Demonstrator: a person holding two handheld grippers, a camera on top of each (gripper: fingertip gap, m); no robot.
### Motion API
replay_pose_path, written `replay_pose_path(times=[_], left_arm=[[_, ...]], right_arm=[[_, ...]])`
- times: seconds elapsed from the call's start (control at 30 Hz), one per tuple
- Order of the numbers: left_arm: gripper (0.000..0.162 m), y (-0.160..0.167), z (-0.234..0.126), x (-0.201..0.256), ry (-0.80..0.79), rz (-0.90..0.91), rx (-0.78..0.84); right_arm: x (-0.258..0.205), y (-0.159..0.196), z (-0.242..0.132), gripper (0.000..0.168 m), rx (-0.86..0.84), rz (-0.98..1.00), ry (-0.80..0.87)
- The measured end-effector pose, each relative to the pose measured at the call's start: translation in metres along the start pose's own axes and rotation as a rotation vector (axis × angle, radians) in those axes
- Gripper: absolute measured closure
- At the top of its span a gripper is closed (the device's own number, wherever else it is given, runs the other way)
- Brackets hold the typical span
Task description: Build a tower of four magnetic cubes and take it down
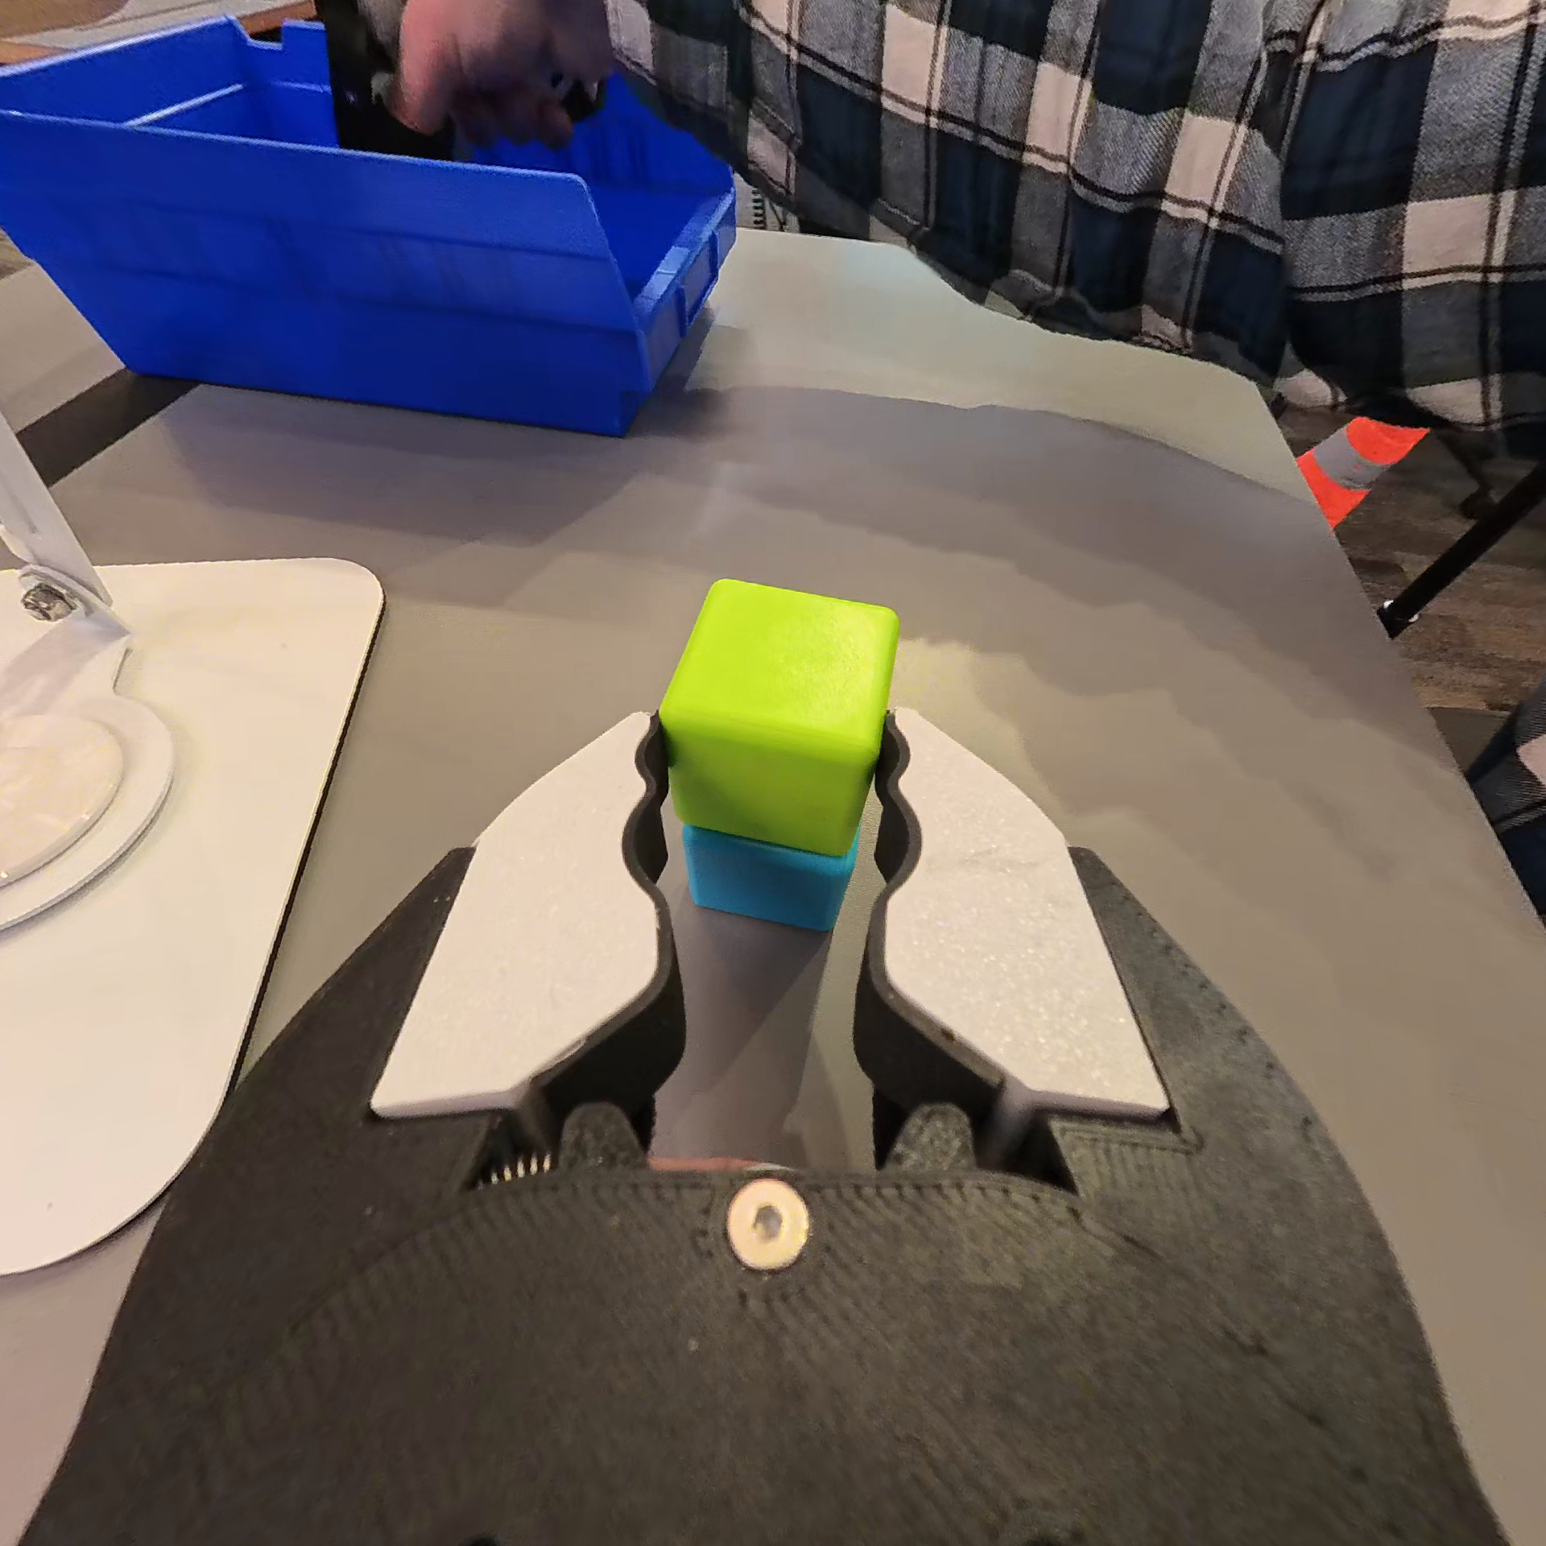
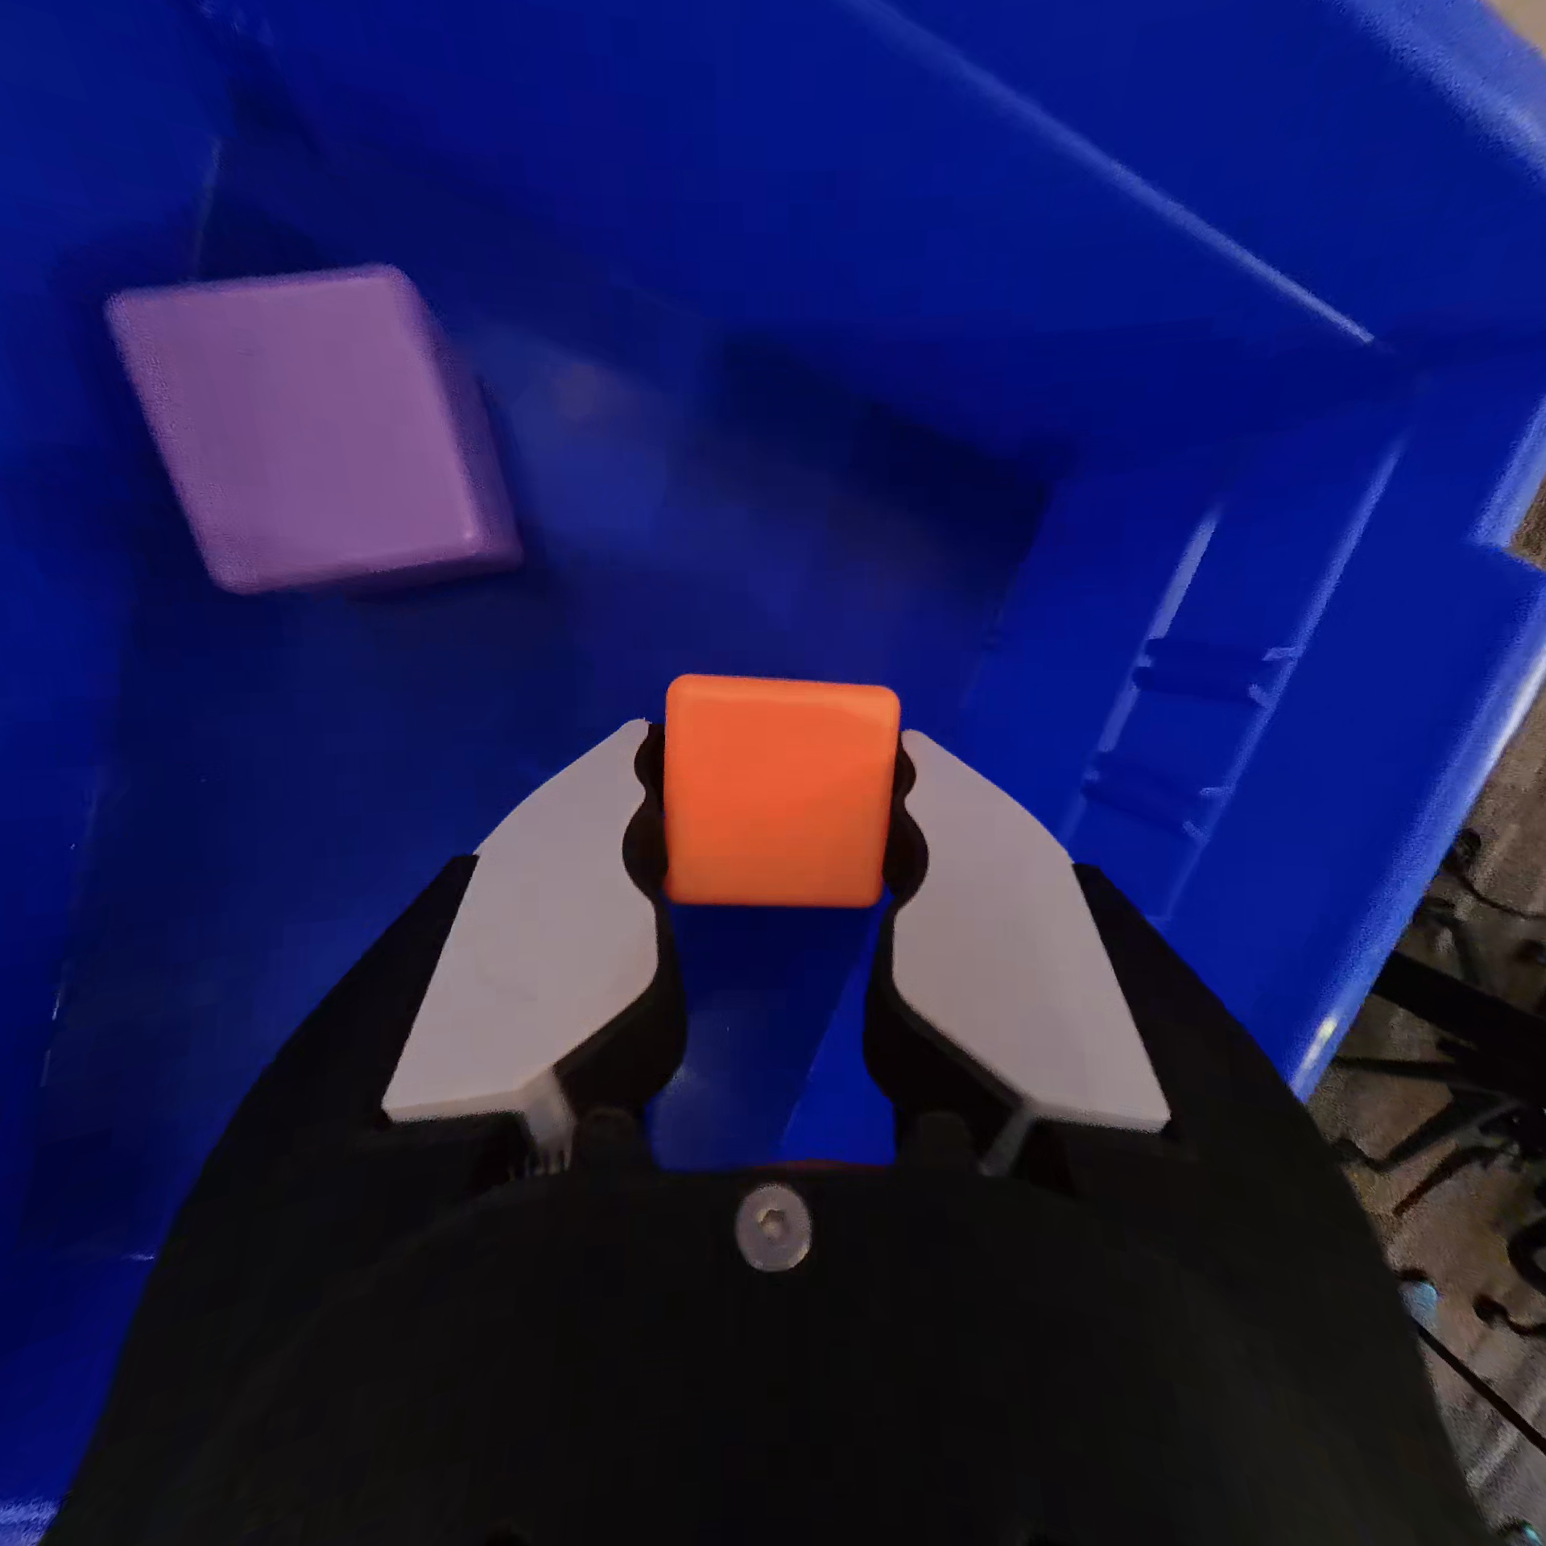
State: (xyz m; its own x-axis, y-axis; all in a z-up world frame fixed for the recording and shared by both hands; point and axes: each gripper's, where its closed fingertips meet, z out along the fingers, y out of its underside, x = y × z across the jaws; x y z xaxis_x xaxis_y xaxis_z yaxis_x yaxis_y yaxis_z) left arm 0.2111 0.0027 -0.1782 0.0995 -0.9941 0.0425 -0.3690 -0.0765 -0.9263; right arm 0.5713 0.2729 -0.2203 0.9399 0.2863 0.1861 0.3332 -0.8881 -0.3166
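Observation:
A lime green cube [image 1: 778,711] sits on top of a light blue cube [image 1: 765,887] on the grey table [image 1: 1046,586]. My left gripper [image 1: 771,736] is shut on the green cube, its fingers touching both sides. My right gripper [image 2: 778,744] is shut on an orange cube [image 2: 778,795] inside the blue bin [image 2: 920,251]. A purple cube [image 2: 309,427] lies on the bin floor to the upper left of the orange one. In the left wrist view the bin [image 1: 376,276] stands at the back left with a hand [image 1: 494,67] reaching into it.
A white stand base on a white mat [image 1: 192,836] lies left of the stack. A person in a plaid shirt [image 1: 1129,151] stands behind the table. An orange cone [image 1: 1355,460] is on the floor past the table's right edge. Tip to tip, the grippers are about 45 centimetres apart.

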Motion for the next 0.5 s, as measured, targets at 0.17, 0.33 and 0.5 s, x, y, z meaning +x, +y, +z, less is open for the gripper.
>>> replay_pose_path(times=[0.17,0.33,0.5], left_arm=[[0.114,0.000,0.000,0.000,0.001,0.000,0.000],[0.114,0.000,0.000,0.000,0.000,0.001,0.000],[0.114,0.000,0.000,0.000,0.000,0.001,0.000]], right_arm=[[0.000,0.001,0.003,0.117,-0.027,0.018,0.004],[-0.003,0.004,0.004,0.112,-0.041,0.051,-0.016],[0.004,-0.002,-0.020,0.105,0.010,0.021,0.046]])
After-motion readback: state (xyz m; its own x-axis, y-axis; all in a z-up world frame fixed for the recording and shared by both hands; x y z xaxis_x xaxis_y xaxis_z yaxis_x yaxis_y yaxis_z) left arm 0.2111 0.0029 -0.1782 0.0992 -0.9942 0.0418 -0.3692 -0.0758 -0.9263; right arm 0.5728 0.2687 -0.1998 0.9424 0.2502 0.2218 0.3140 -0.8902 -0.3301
